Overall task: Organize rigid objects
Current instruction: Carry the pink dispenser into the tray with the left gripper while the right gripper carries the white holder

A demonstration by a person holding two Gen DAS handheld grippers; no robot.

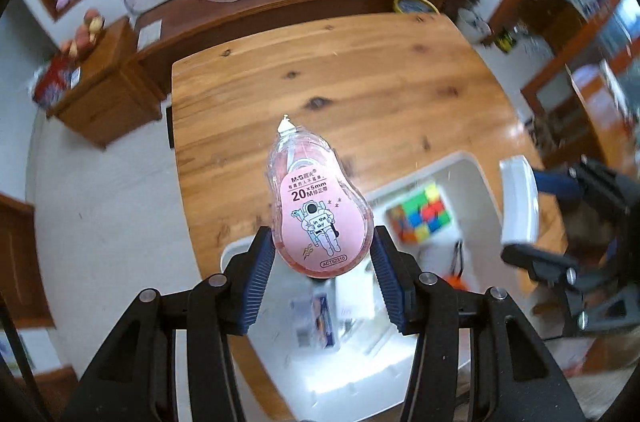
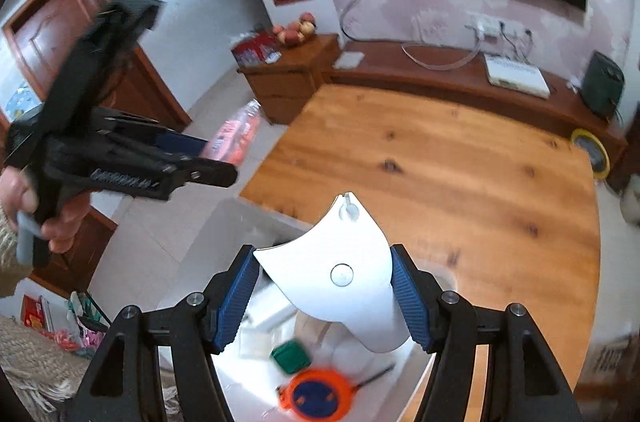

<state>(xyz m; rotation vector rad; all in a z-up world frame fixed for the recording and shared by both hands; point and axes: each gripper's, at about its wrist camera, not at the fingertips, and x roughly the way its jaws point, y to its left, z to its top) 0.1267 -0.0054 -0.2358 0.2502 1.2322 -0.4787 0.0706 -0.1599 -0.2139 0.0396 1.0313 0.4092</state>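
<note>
Above the knotty wooden table (image 1: 360,70) and white plastic bin (image 1: 476,178), the right gripper (image 2: 324,298) clamped a flat white fan-shaped piece (image 2: 336,274); the left gripper (image 1: 322,262) pinched a pink correction-tape dispenser (image 1: 316,210) by its rounded sides, which could slip and drop.

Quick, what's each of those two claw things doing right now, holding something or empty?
Left gripper: closed on a pink correction tape.
Right gripper: closed on a white curved plastic piece.
</note>
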